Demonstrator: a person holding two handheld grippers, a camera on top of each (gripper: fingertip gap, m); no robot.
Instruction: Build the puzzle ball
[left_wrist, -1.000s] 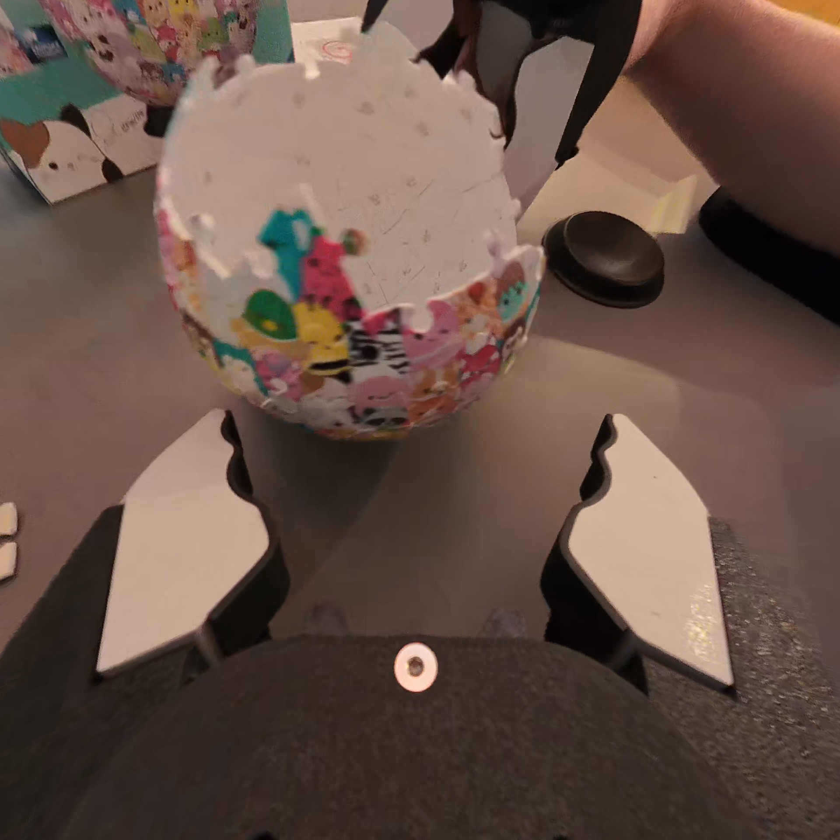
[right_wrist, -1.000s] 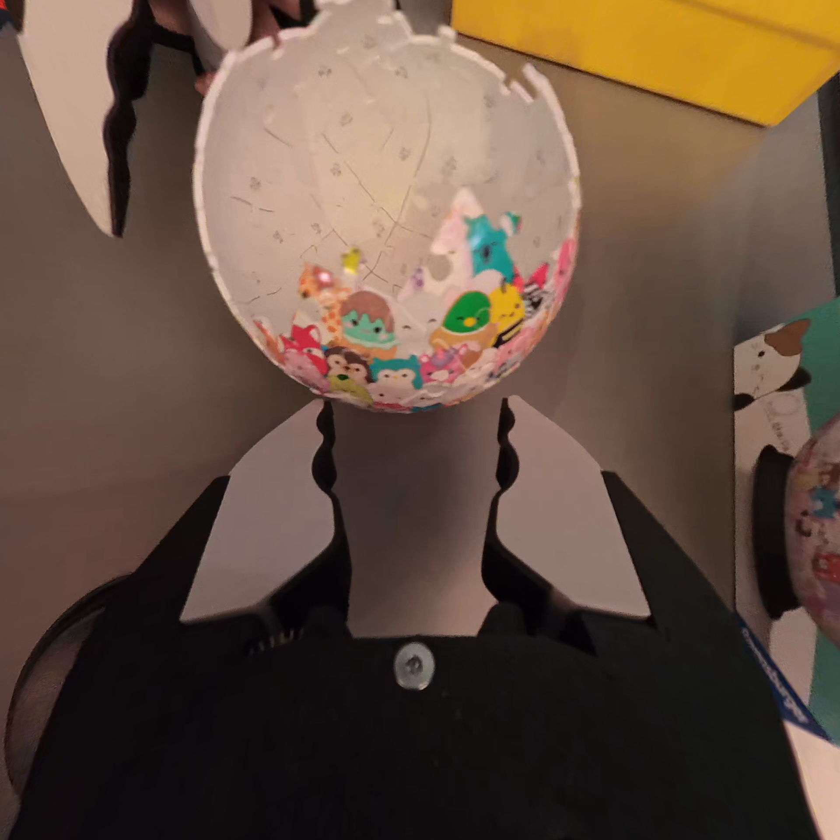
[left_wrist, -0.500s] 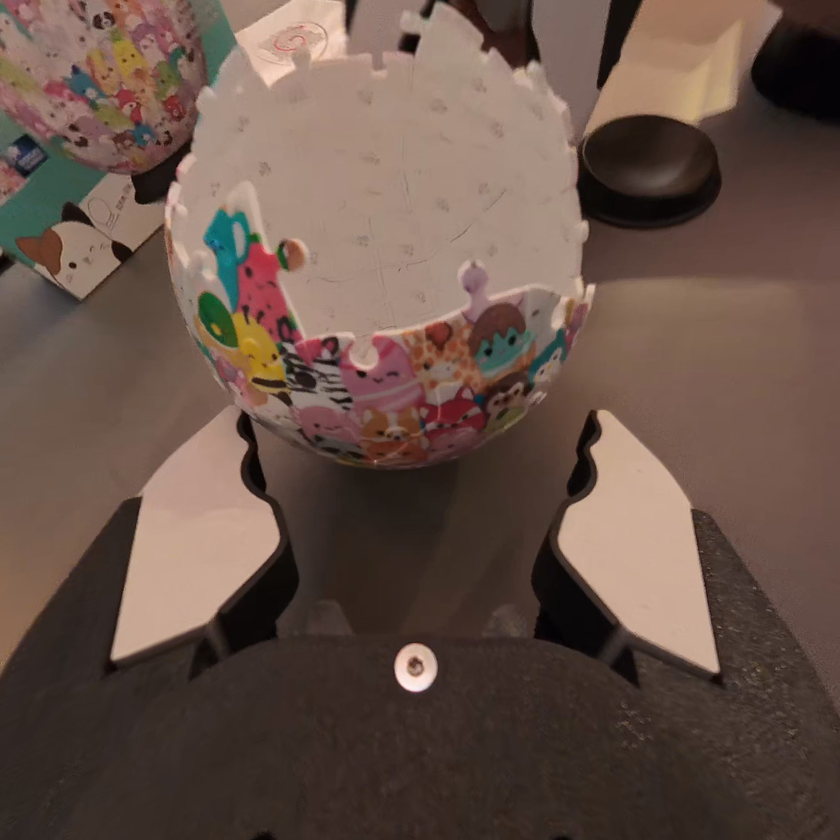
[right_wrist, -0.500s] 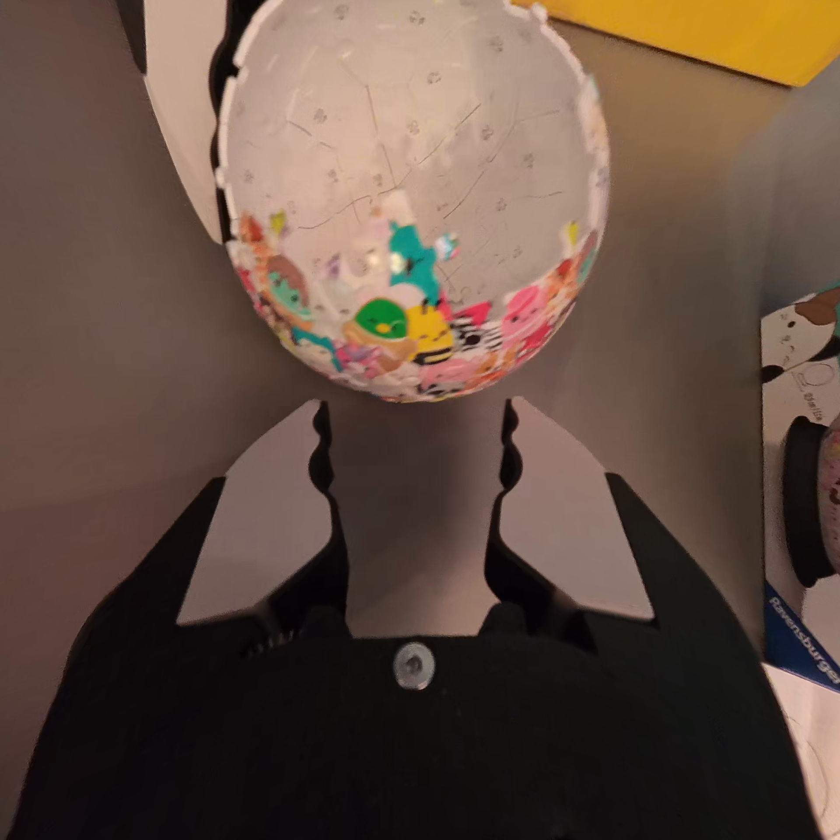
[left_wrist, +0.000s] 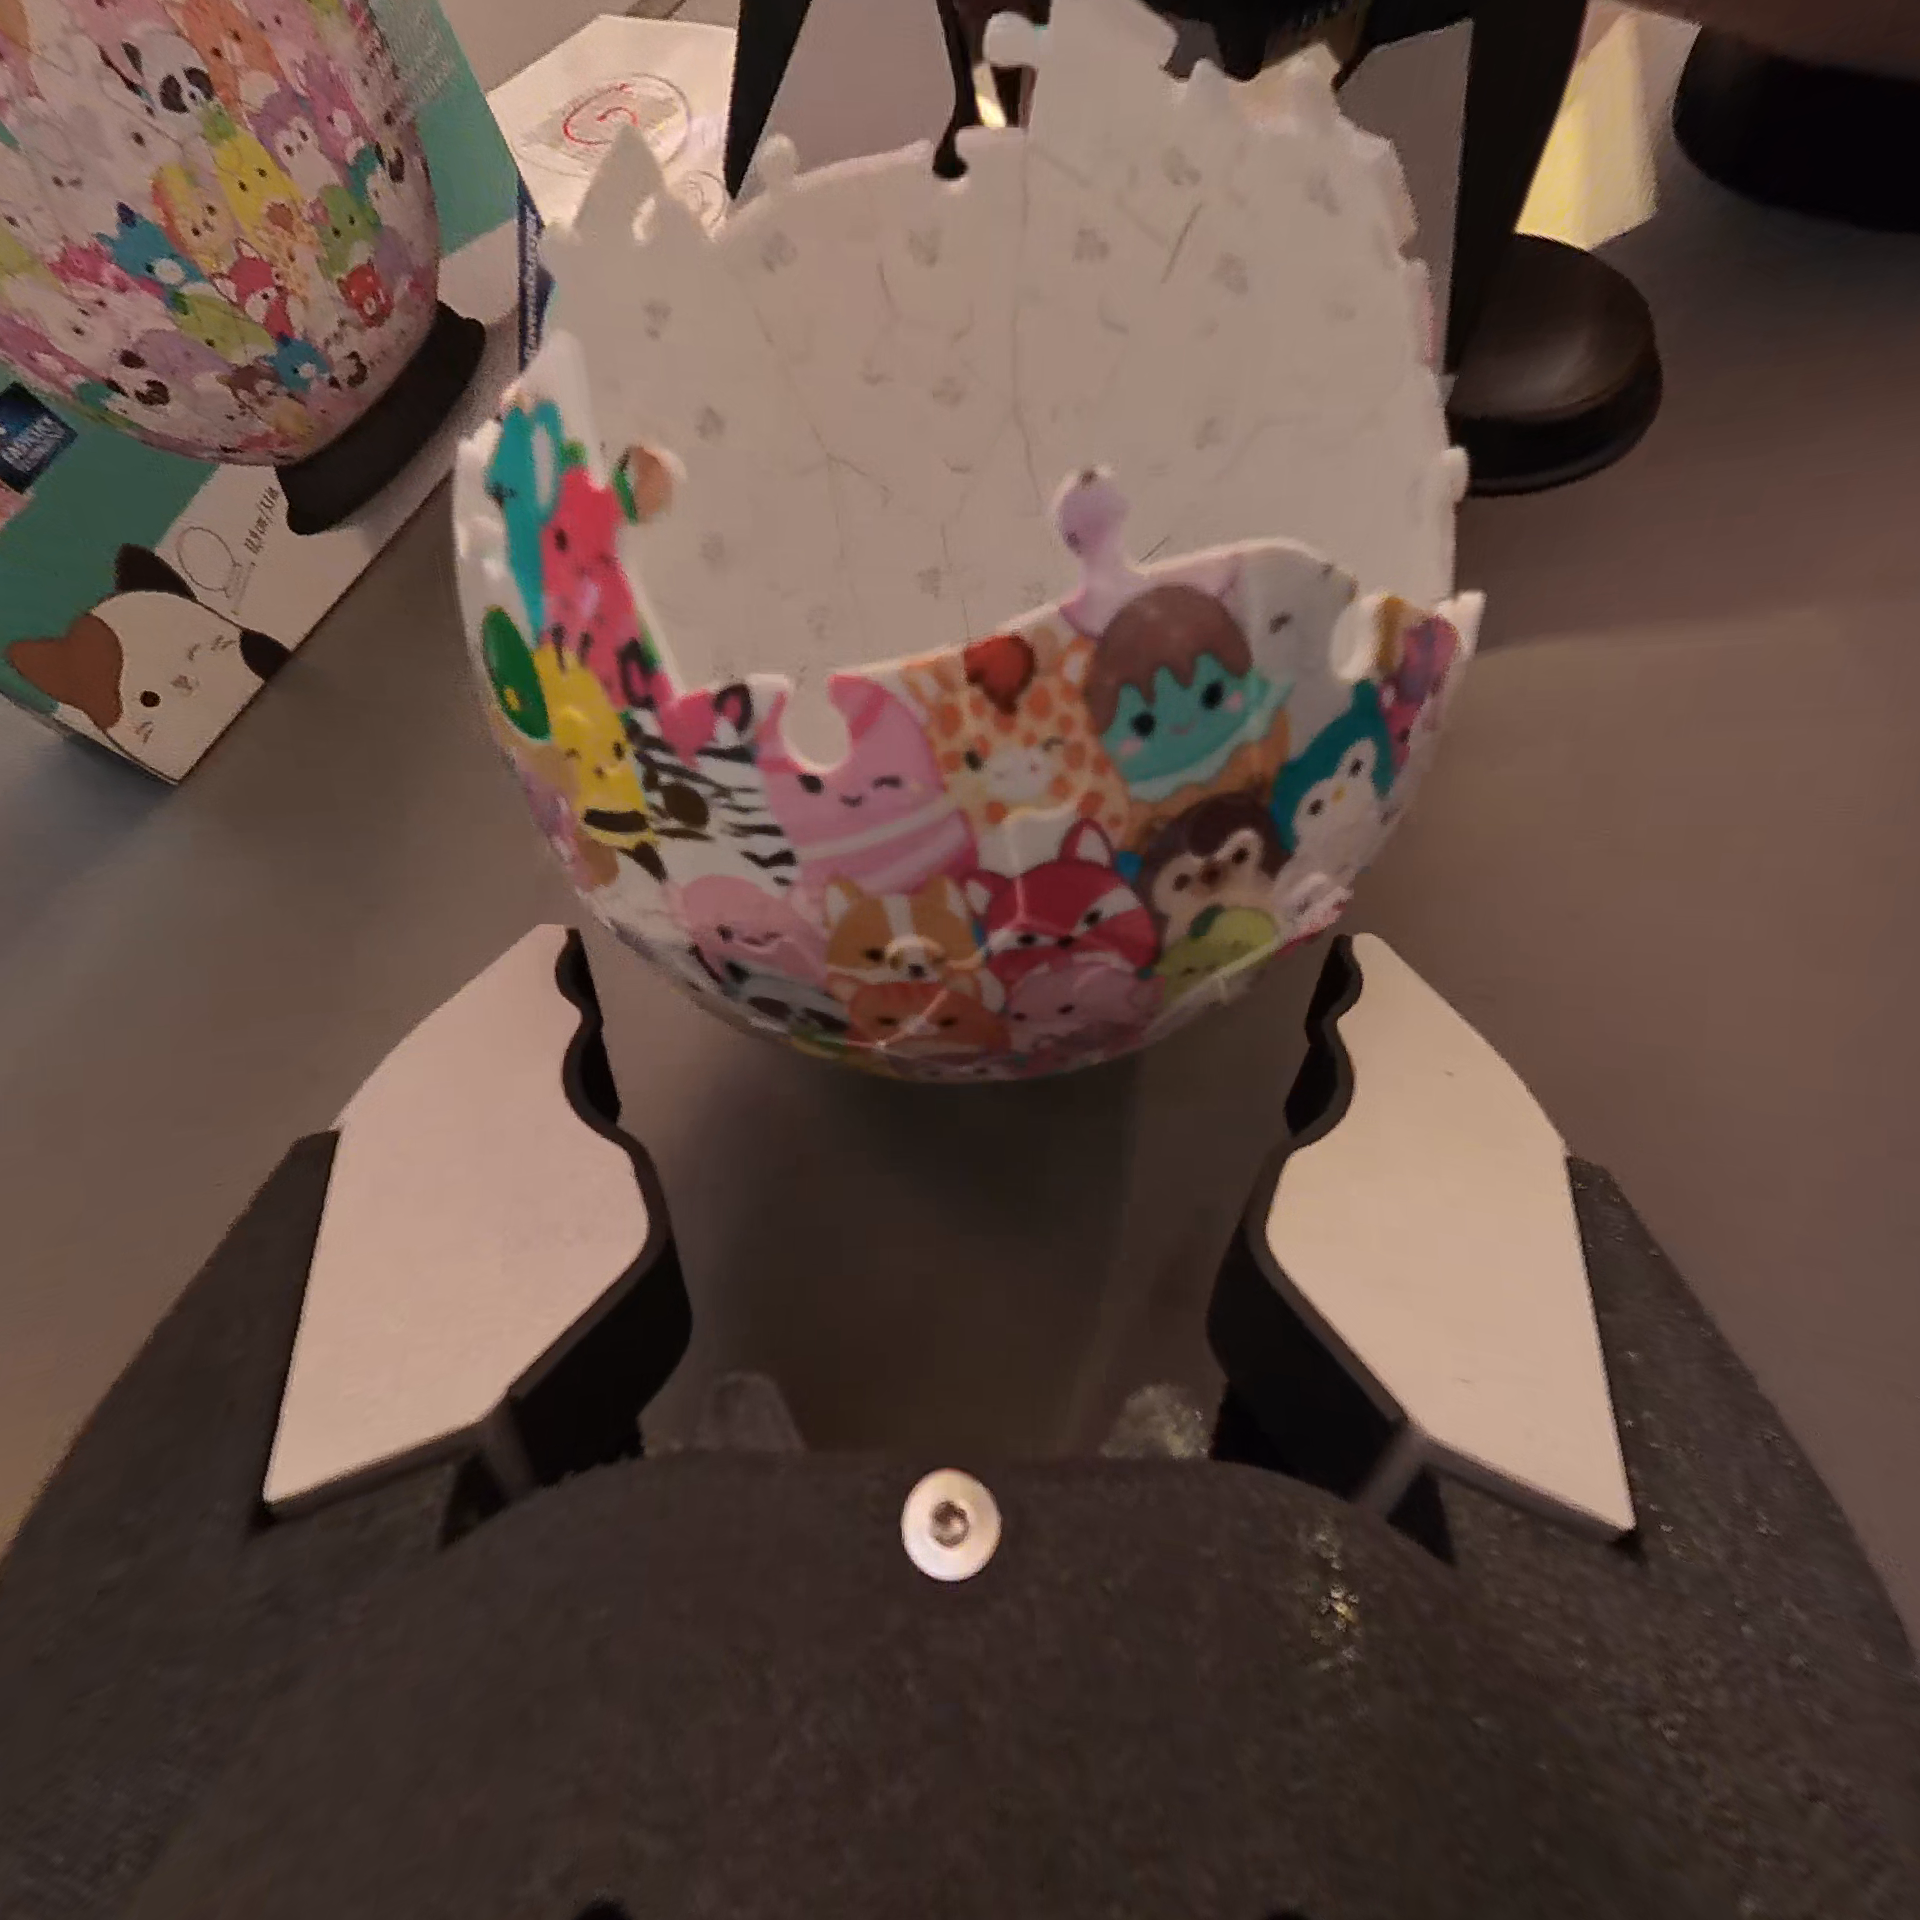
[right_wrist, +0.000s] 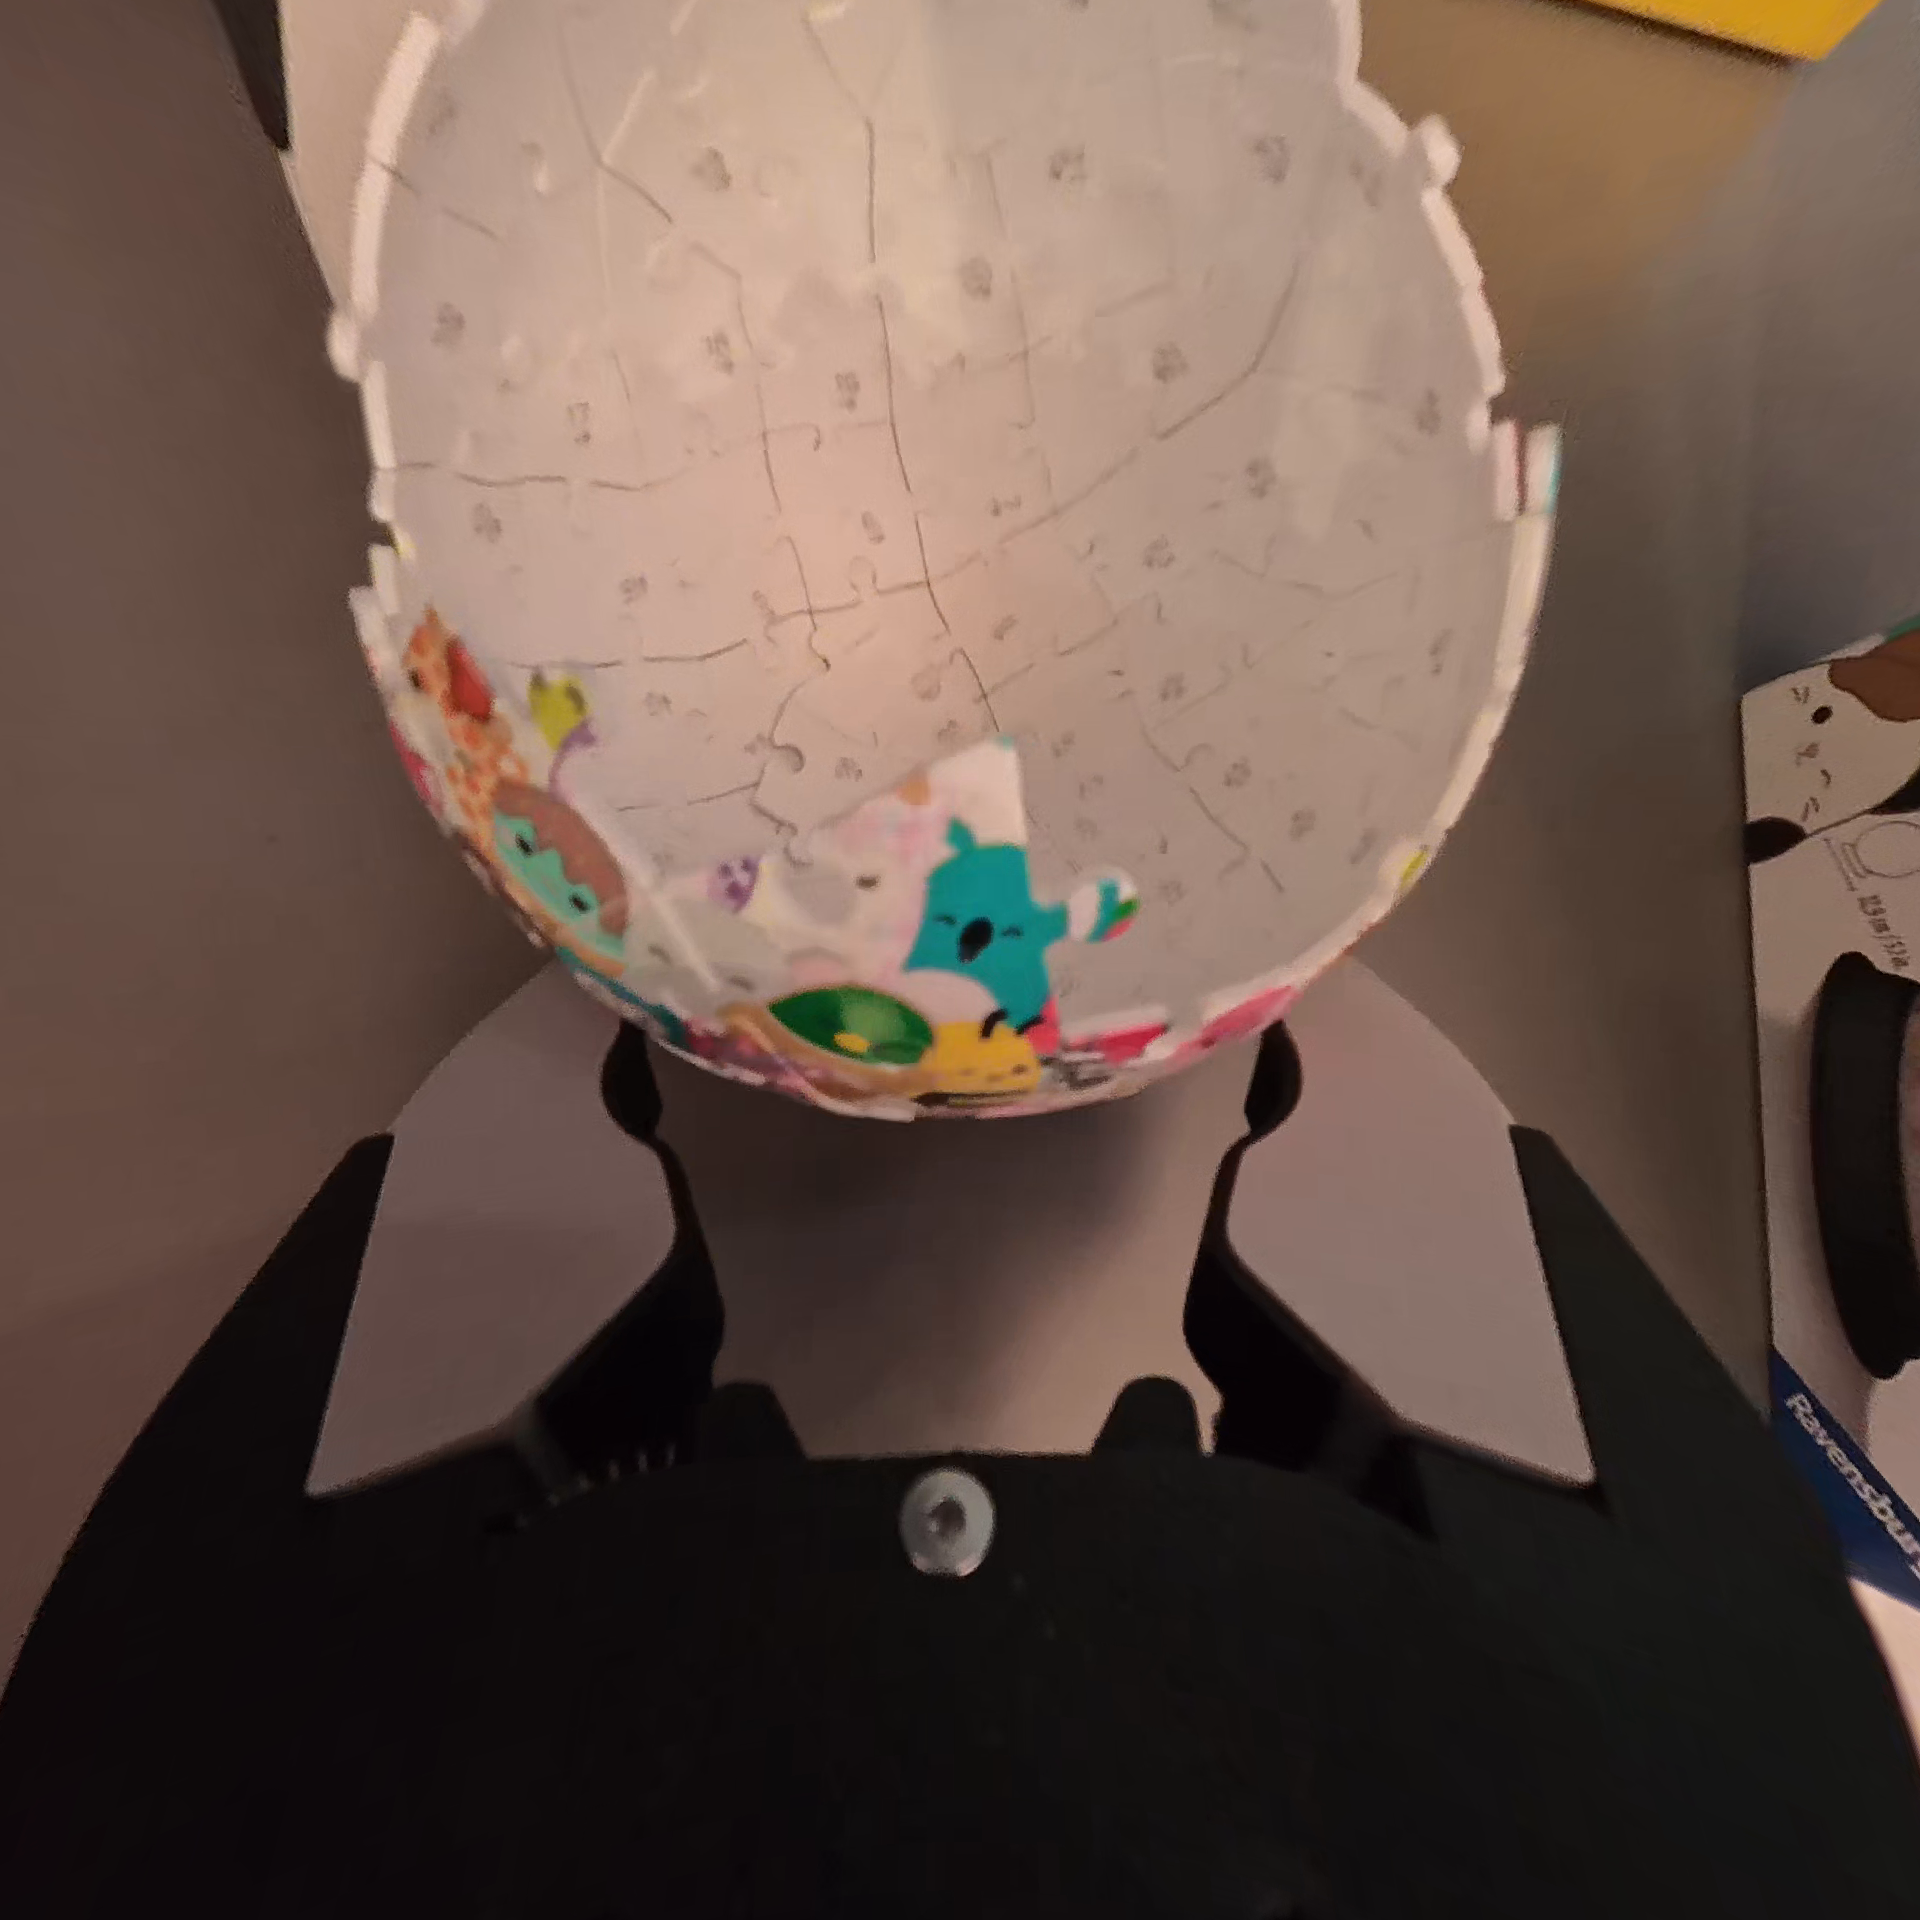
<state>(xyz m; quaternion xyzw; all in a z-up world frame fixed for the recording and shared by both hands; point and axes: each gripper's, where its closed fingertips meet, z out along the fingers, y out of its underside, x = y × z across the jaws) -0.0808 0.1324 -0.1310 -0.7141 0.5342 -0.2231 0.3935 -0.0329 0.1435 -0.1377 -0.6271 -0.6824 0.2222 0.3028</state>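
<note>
The half-built puzzle ball is an open bowl, white inside and covered with colourful cartoon animals outside. It rests on the grey table, tilted with its opening toward the cameras. My left gripper is open and empty, its fingertips flanking the ball's lower edge. My right gripper is open and empty, its tips right at the near bottom of the ball on the opposite side. The right gripper's black fingers show behind the ball in the left wrist view.
The puzzle box with a ball picture lies at the left, also in the right wrist view. A black round stand sits behind the ball at right. A yellow box lies at the far edge. Left tips to right tips: about 8 centimeters.
Both grippers have moved closer to the ball, so it fills more of each view. The right gripper's jaws have opened wider. The ball has turned, showing different animals.
</note>
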